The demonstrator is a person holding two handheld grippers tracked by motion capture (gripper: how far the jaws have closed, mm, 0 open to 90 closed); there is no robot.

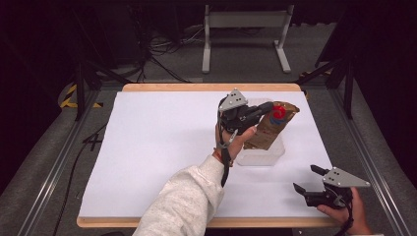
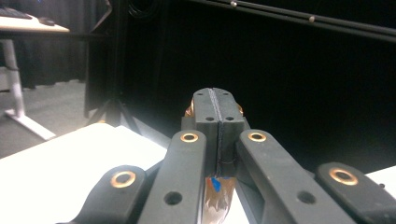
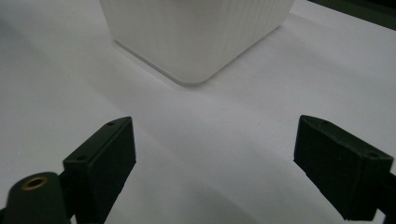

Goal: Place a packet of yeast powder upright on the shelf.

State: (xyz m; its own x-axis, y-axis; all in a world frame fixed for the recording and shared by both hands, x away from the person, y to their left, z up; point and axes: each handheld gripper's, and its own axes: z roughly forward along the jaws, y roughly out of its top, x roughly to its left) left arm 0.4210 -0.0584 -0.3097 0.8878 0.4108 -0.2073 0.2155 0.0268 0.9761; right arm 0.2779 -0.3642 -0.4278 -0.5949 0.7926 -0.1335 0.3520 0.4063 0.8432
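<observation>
While the person's right gripper (image 1: 309, 181) rested low at about five o'clock on the white table cover (image 1: 157, 147), its jaws stood wide apart and empty, pointing toward the white ribbed container (image 3: 196, 32) just ahead of it. Farther in, near the centre and toward one o'clock, the left gripper (image 1: 265, 106) was clenched on a brown foil packet (image 1: 271, 129) with a red and blue mark near its top. The packet hung tilted over the translucent container (image 1: 260, 155), its lower end at or just inside the rim. In the left gripper view the pads (image 2: 205, 109) met tight, with a sliver of crinkled brown foil (image 2: 218, 198) showing below them. The step in hand appeared to be lowering the packet into the container. The next move likely called for bringing it down upright and loosening the grip once it sat inside. The packet's bottom edge was hidden behind the hand (image 1: 236, 137), so contact with the container floor could not be judged. Beyond the table lay dark floor, cables and a white stand (image 1: 246, 34), all dim.
</observation>
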